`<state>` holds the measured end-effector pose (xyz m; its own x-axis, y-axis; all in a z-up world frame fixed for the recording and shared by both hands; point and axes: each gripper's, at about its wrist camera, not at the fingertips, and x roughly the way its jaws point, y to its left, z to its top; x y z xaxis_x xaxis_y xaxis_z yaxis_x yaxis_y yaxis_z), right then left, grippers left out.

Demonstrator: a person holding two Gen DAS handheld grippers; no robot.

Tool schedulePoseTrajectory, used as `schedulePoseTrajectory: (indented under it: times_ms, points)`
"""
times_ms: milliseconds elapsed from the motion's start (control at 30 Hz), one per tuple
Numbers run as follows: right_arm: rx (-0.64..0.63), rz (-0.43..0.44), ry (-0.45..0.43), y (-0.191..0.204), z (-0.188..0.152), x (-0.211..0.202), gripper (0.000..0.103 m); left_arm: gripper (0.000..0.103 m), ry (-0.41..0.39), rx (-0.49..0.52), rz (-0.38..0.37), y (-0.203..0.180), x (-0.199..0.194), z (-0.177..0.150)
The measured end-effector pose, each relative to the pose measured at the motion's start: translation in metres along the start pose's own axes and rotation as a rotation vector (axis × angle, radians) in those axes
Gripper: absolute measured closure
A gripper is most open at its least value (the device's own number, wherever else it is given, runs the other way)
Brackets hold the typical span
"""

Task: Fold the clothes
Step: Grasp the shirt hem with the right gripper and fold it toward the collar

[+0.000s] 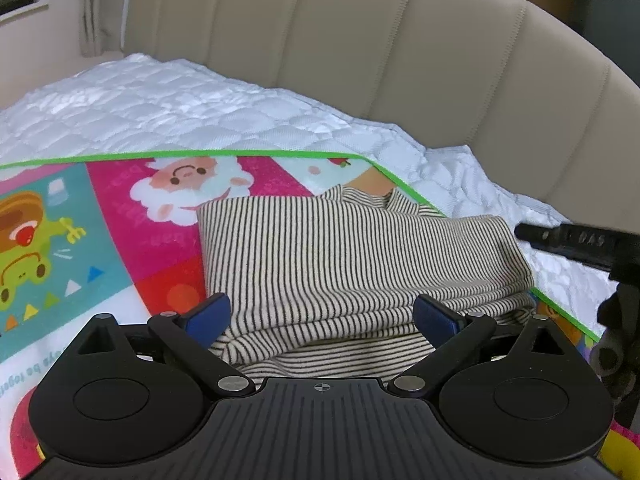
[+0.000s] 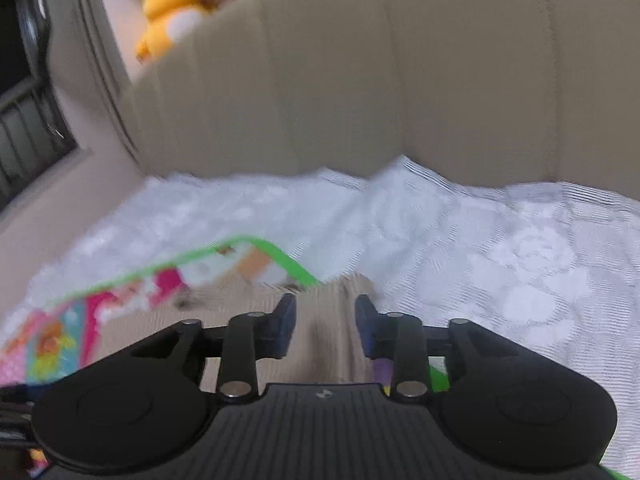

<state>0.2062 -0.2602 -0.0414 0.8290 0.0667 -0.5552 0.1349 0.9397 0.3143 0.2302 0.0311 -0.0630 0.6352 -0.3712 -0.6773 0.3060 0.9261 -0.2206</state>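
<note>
A beige garment with thin dark stripes (image 1: 352, 256) lies folded in layers on a colourful cartoon play mat (image 1: 120, 216). My left gripper (image 1: 322, 314) is open, its blue-padded fingers spread over the garment's near edge. The right gripper's black body (image 1: 580, 240) shows at the right of the left wrist view, beside the garment's right end. In the blurred right wrist view my right gripper (image 2: 325, 320) is partly open and empty above the garment (image 2: 320, 344) near the mat's green-edged corner (image 2: 276, 256).
The mat lies on a white quilted bed cover (image 1: 160, 108). A beige padded headboard (image 1: 400, 40) curves behind it. A yellow duck toy (image 2: 168, 12) sits beyond the headboard at the upper left of the right wrist view.
</note>
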Motion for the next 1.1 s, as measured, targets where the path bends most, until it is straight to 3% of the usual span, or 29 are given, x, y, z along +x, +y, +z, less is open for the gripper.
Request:
schedulePoseTrajectory:
  times_ms: [33, 67, 100, 233, 333, 400, 467, 600, 733, 833, 933, 967, 1000, 1100]
  points:
    - [0.009, 0.033, -0.015, 0.000, 0.001, -0.001, 0.049, 0.002, 0.001, 0.000, 0.001, 0.000, 0.000, 0.000]
    - [0.008, 0.077, -0.014, 0.003, 0.001, -0.001, 0.034, 0.002, 0.001, 0.000, 0.002, 0.000, 0.000, 0.000]
    - [0.004, 0.109, 0.000, 0.005, 0.000, 0.001, 0.028, 0.002, 0.001, 0.002, 0.003, 0.000, 0.000, 0.000]
    - [0.011, 0.196, 0.115, 0.011, -0.010, 0.020, 0.019, 0.002, -0.012, 0.003, 0.002, -0.001, -0.002, 0.000]
    - [0.037, 0.189, 0.221, 0.007, -0.022, 0.039, 0.015, 0.002, -0.073, 0.003, -0.025, -0.003, -0.009, 0.002]
    - [0.038, 0.200, 0.214, 0.007, -0.022, 0.042, 0.006, 0.002, -0.104, -0.011, -0.082, -0.005, -0.012, 0.004]
    - [0.063, 0.217, 0.216, 0.007, -0.021, 0.043, 0.000, 0.001, -0.078, -0.016, -0.136, -0.006, -0.005, 0.003]
    - [0.016, 0.208, 0.222, 0.014, -0.029, 0.041, 0.000, 0.001, 0.076, -0.021, -0.117, 0.002, 0.027, -0.012]
    - [-0.007, 0.199, 0.229, 0.017, -0.028, 0.038, 0.000, 0.001, 0.082, -0.032, -0.130, 0.003, 0.026, -0.011]
    - [-0.019, 0.191, 0.171, 0.009, -0.004, 0.014, 0.006, 0.001, 0.057, -0.103, -0.164, 0.020, 0.006, 0.007]
    - [-0.072, 0.153, 0.173, -0.007, 0.019, 0.002, 0.032, 0.004, 0.044, -0.156, -0.185, 0.046, -0.005, 0.026]
    - [-0.098, 0.135, 0.185, -0.013, 0.027, 0.000, 0.039, 0.011, 0.073, -0.180, -0.202, 0.057, 0.000, 0.030]
    - [-0.085, 0.129, 0.218, -0.022, 0.027, 0.004, 0.042, 0.021, 0.104, -0.205, -0.221, 0.067, 0.005, 0.032]
    - [-0.032, 0.127, 0.303, -0.045, 0.024, 0.021, 0.044, 0.027, 0.202, -0.238, -0.244, 0.084, 0.026, 0.025]
